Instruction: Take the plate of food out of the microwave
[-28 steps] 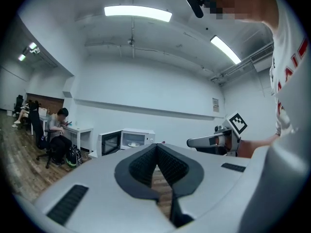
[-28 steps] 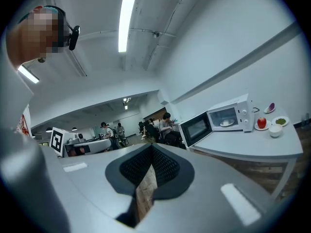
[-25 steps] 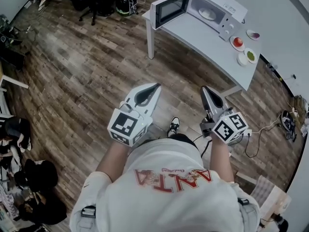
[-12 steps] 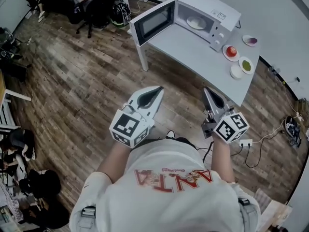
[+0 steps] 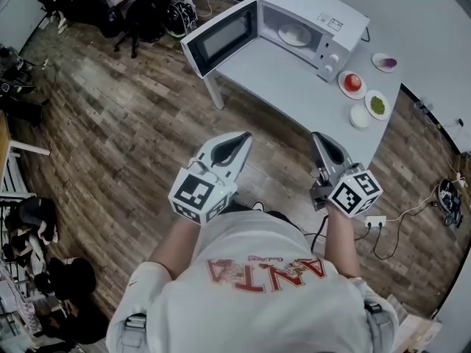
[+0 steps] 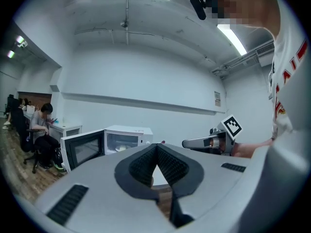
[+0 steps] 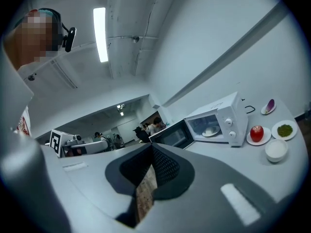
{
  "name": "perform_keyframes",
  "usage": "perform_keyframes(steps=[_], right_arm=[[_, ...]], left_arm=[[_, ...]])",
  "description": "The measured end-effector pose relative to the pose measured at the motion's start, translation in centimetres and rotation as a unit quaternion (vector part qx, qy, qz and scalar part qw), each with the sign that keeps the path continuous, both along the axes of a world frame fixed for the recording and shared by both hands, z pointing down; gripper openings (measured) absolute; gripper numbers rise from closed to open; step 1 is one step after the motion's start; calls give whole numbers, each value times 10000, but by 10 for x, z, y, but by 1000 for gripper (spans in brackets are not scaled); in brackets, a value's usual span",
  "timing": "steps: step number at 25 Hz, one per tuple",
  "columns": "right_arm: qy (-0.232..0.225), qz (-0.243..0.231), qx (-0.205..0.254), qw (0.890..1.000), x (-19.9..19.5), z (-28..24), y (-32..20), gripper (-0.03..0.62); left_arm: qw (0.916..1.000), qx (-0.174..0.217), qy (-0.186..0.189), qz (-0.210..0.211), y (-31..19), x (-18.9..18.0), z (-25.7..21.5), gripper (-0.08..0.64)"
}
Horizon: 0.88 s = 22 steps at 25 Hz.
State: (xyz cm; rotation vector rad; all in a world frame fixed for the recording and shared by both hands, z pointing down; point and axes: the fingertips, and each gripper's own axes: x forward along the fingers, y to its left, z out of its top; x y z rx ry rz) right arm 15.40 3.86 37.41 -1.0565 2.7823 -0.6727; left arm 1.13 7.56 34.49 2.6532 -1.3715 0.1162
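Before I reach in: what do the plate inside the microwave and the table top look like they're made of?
Plate: white, smooth and slightly glossy, probably ceramic or melamine; too small here to tell which.
Table top: flat, matte pale grey, even colour with no grain, likely laminate or painted board.

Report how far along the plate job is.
Done: the microwave door stands open. In hand: nothing; the left gripper and right gripper hang short of the table, jaws shut and empty. Left: the plate is still inside the microwave; reaching in, gripping it and lifting it out all remain.
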Motion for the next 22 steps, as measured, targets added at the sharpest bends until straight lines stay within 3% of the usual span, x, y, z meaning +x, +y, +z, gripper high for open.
perform_keyframes(steps=[12, 22], right_arm=[[59, 400, -120, 9991, 1, 10, -81, 2], [269, 685, -232, 9970, -59, 5, -179, 2]], left_arm=[[9991, -1, 67, 419, -99, -1, 8, 9], [9973, -25, 51, 733, -209, -53, 6, 9]])
